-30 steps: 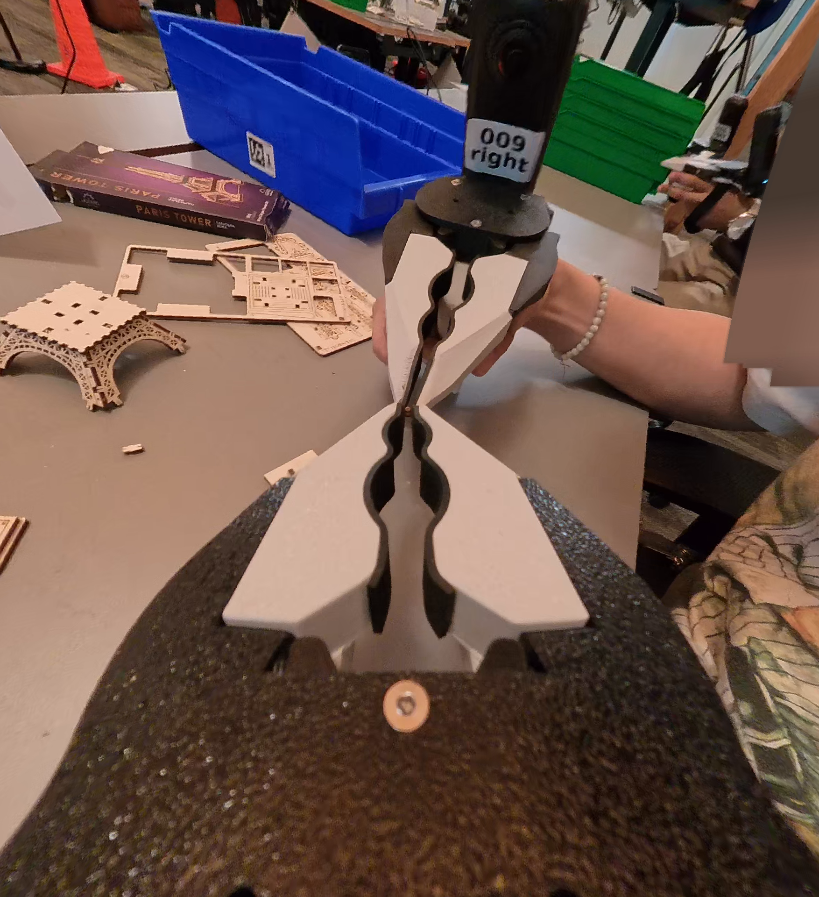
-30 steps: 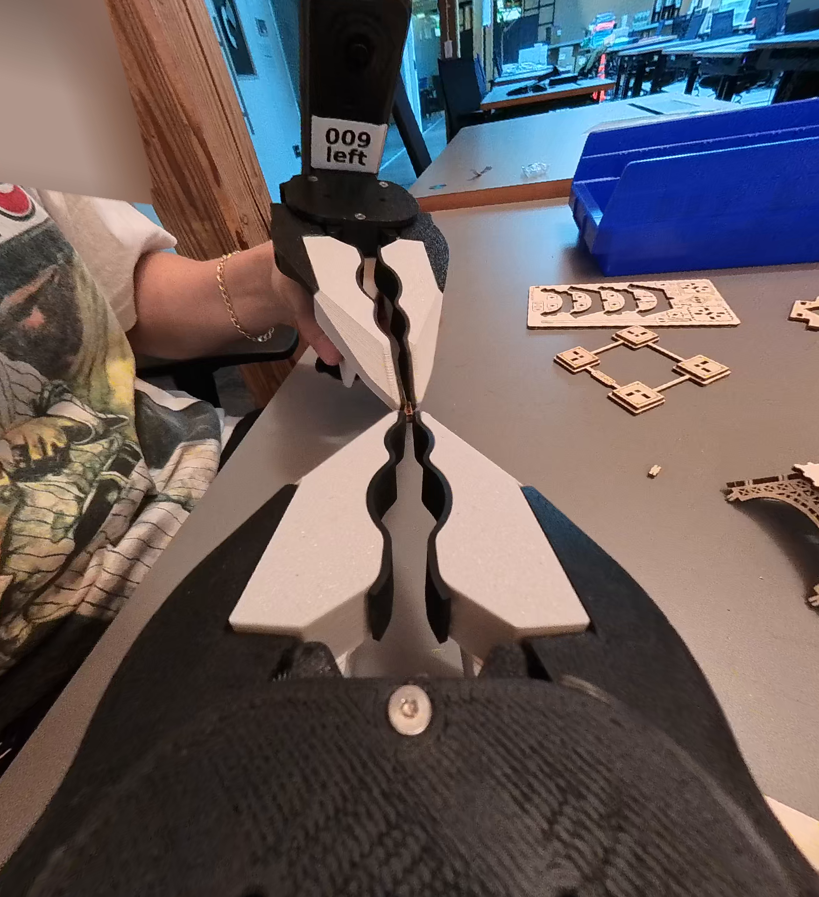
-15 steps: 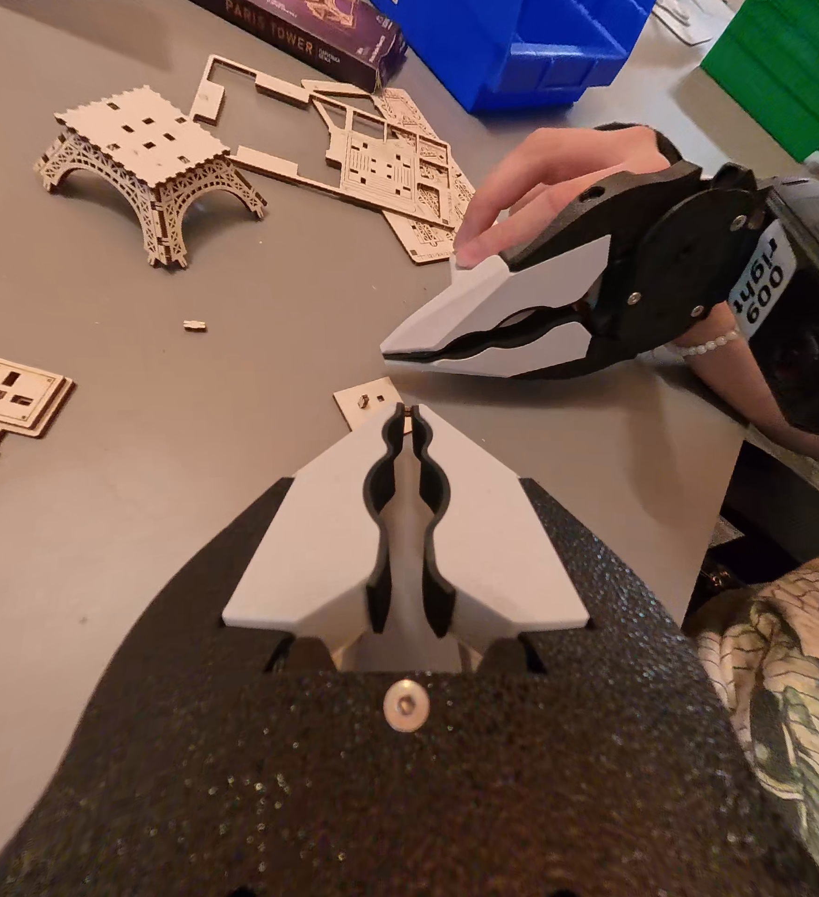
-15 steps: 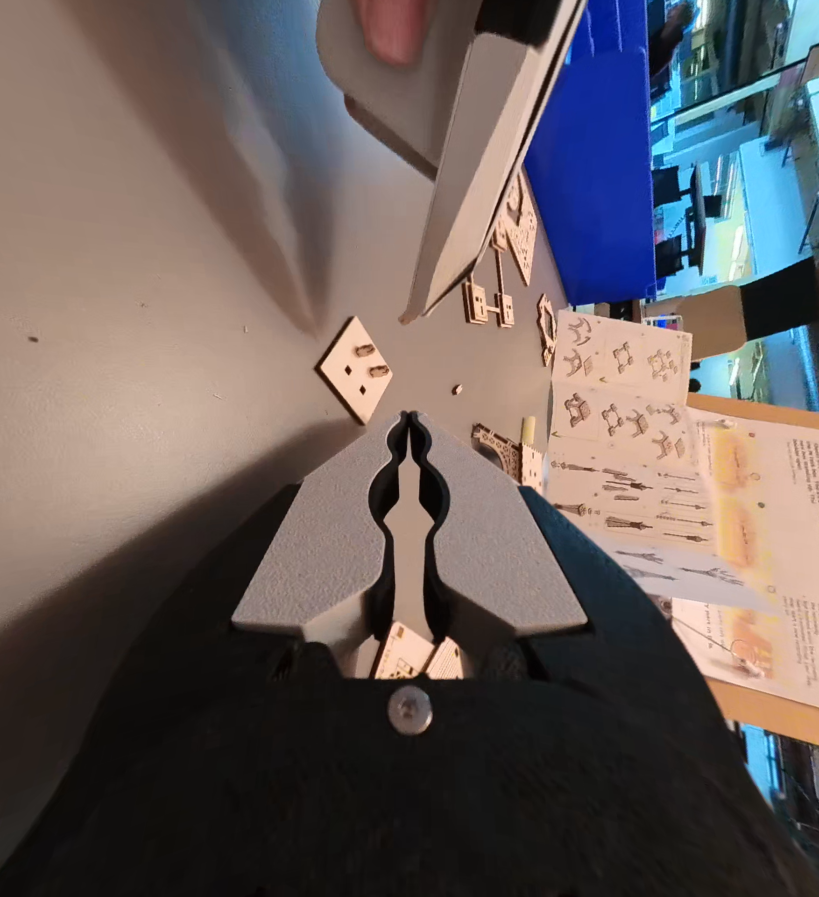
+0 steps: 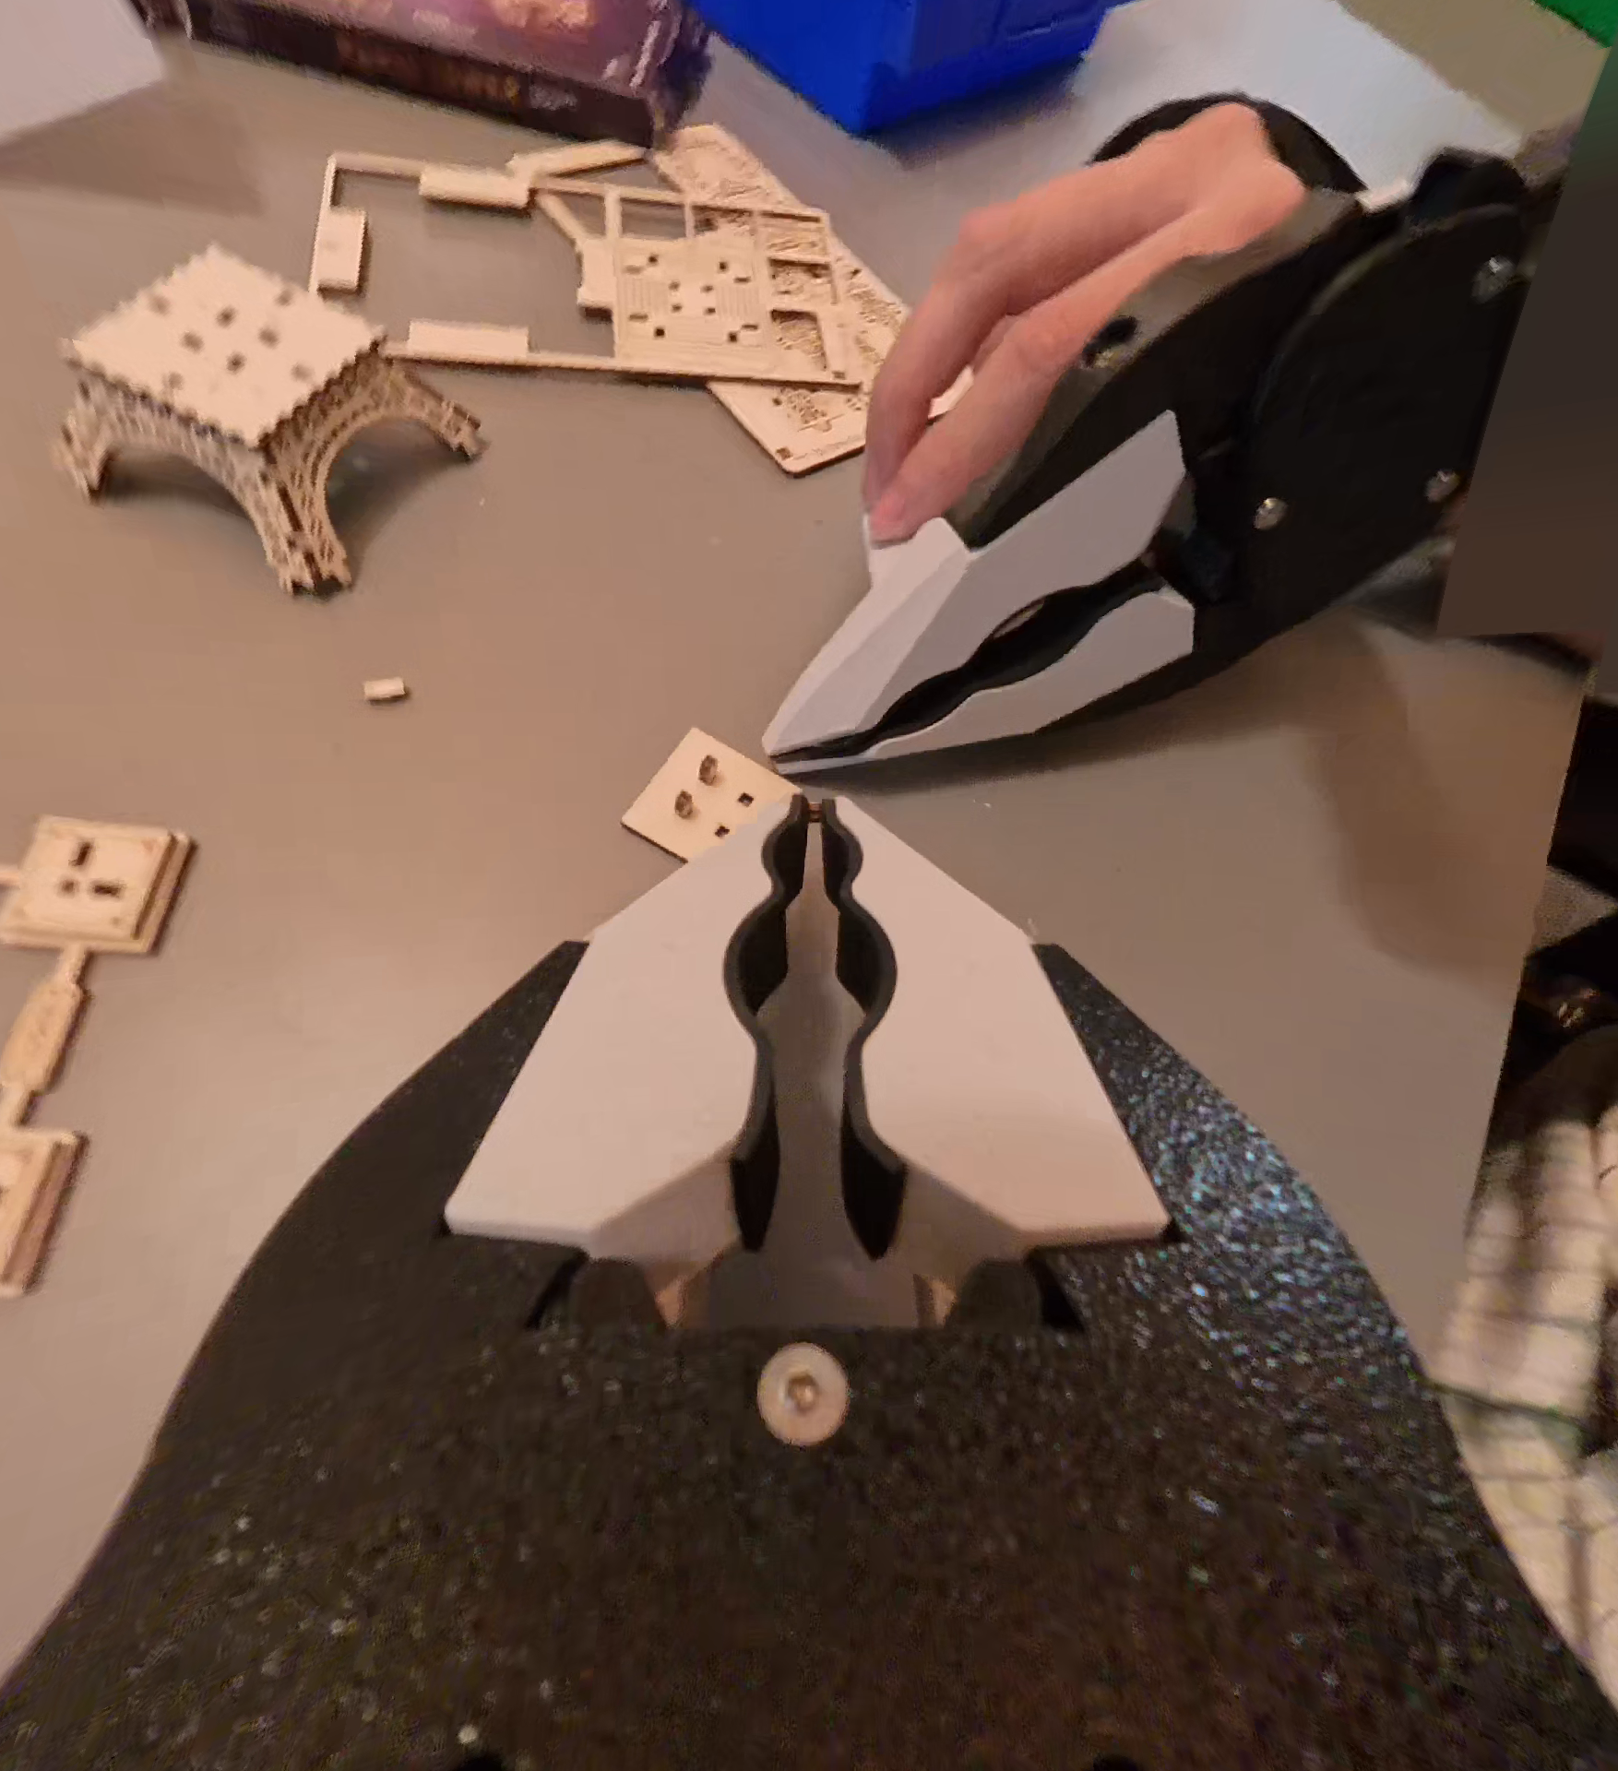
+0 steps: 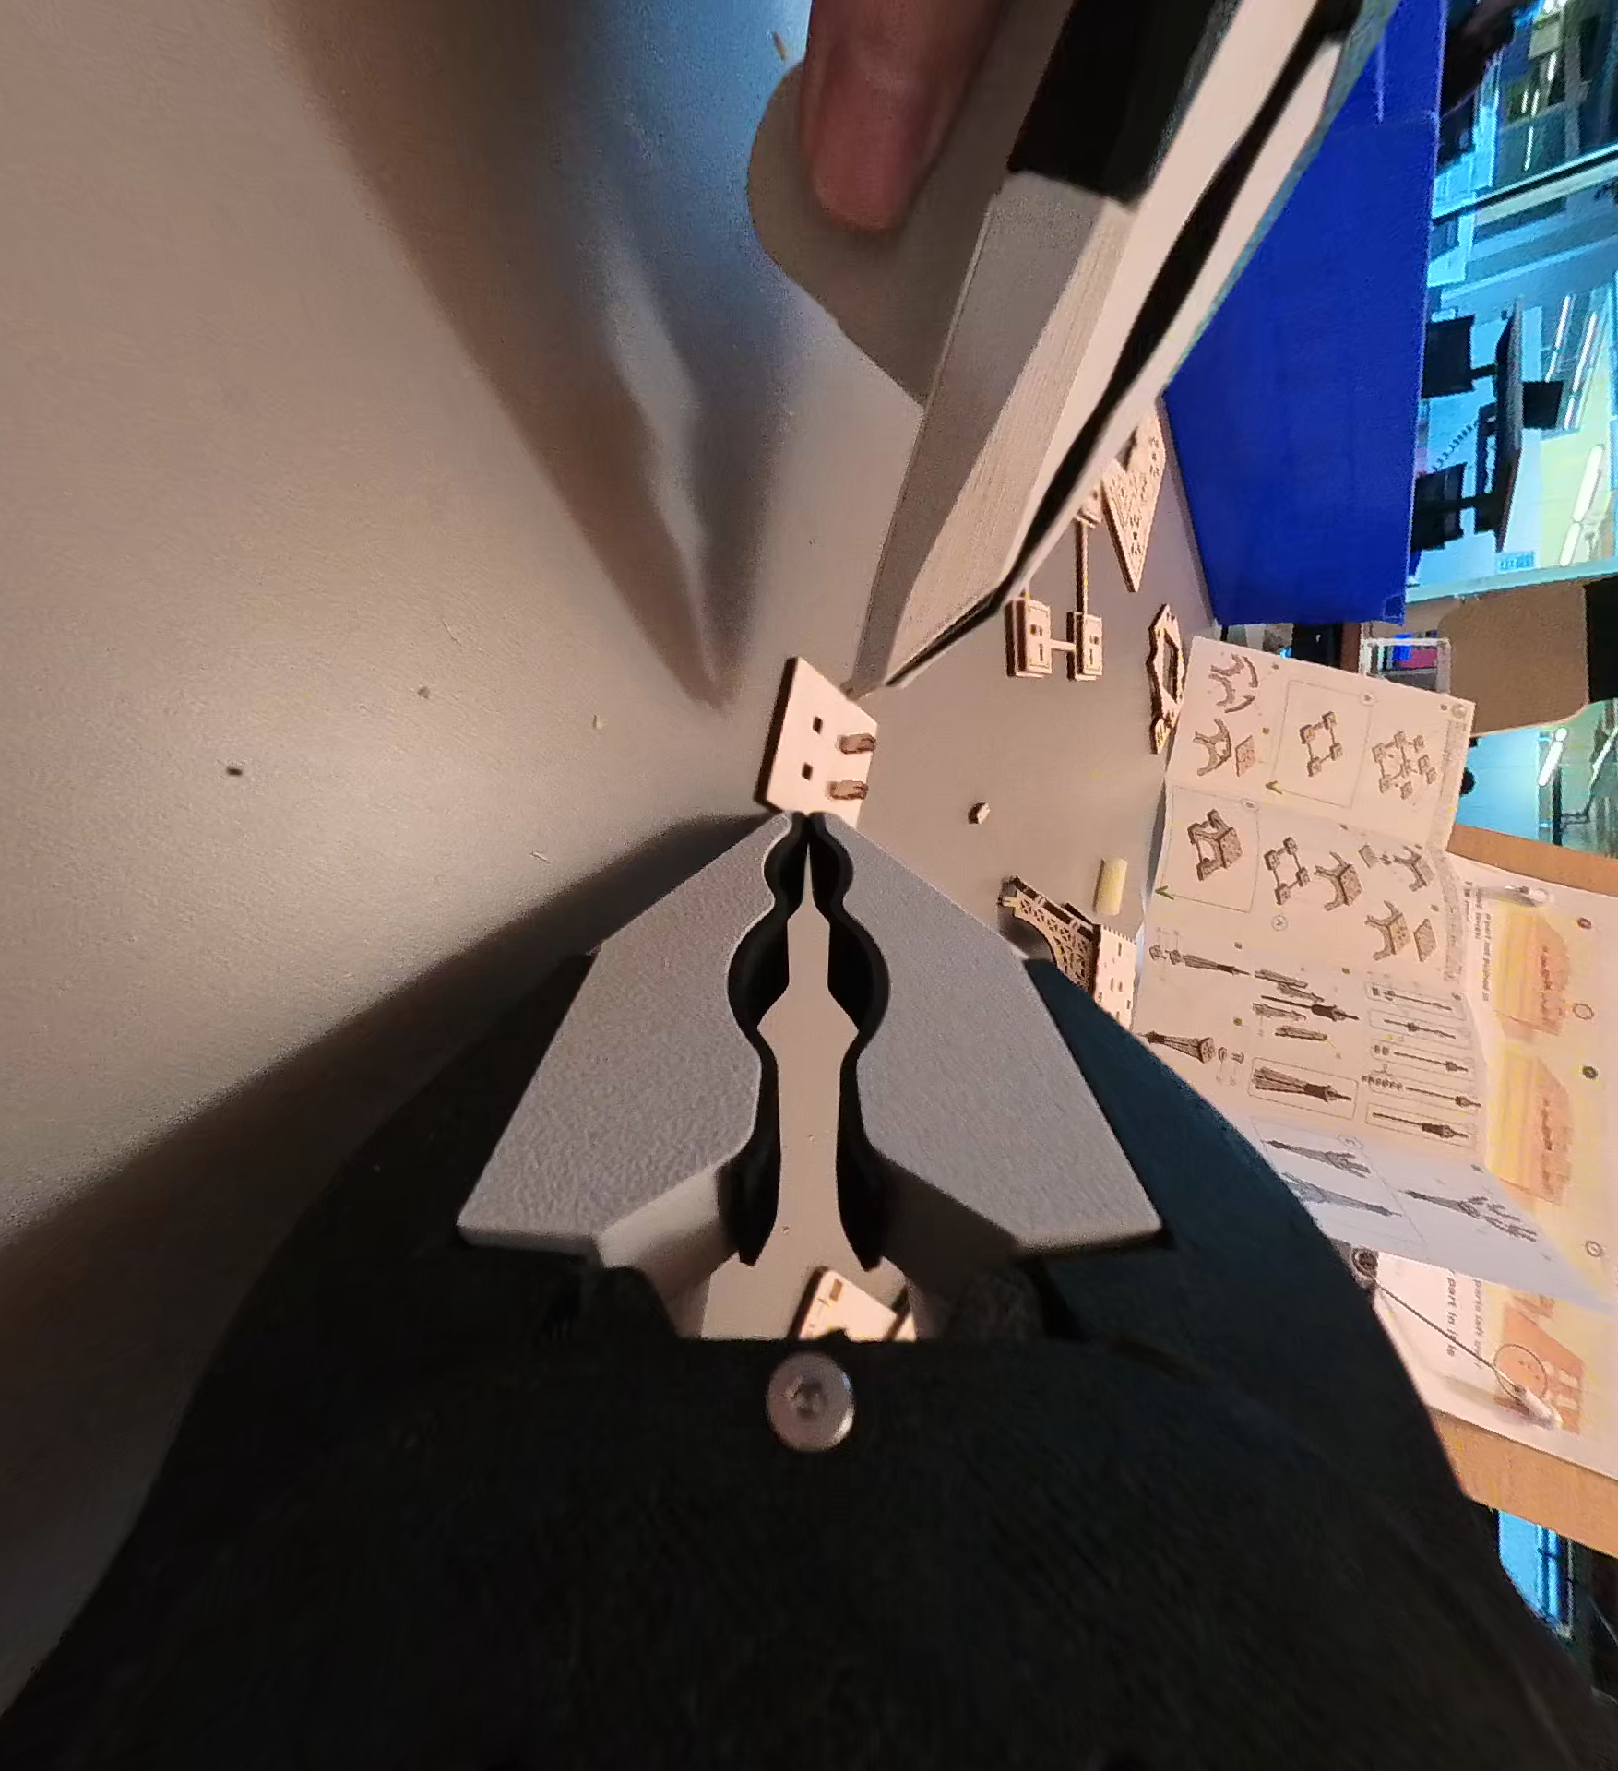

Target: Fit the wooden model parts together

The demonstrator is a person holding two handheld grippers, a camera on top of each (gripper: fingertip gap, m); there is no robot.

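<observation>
Item: small square wooden plate (image 5: 705, 800), flat on the grey table (image 5: 546, 594), carrying two upright pegs and two slots still open. Item: my left gripper (image 5: 810, 813), jaws pressed nearly together on a tiny wooden peg (image 5: 817, 812) at the very tips, poised just over the plate's near corner. Item: my right gripper (image 5: 786, 757), jaws pressed together with nothing visible between them, tips lying low just beside the plate's right corner; from the right wrist view the plate (image 6: 810, 757) sits just beyond those tips, touching or nearly so, with the left gripper (image 6: 867, 680) coming down at its far edge. Risks, as I judge them: the peg is held by a sliver, so a slight tilt against a slot edge could twist it out of the pinch or flick it across the table; the plate is light and unclamped, so downward pressure off-centre may tip or slide it unless the right tips brace it; crowding both tips at one corner could knock the pegs already seated. Also present, well apart to the left: the assembled tower base (image 5: 249, 402), laser-cut part sheets (image 5: 690, 287), a stray peg (image 5: 383, 689), and four linked square pads (image 5: 48, 958); the instruction sheet (image 6: 1342, 958) lies beyond the plate in the right wrist view.
</observation>
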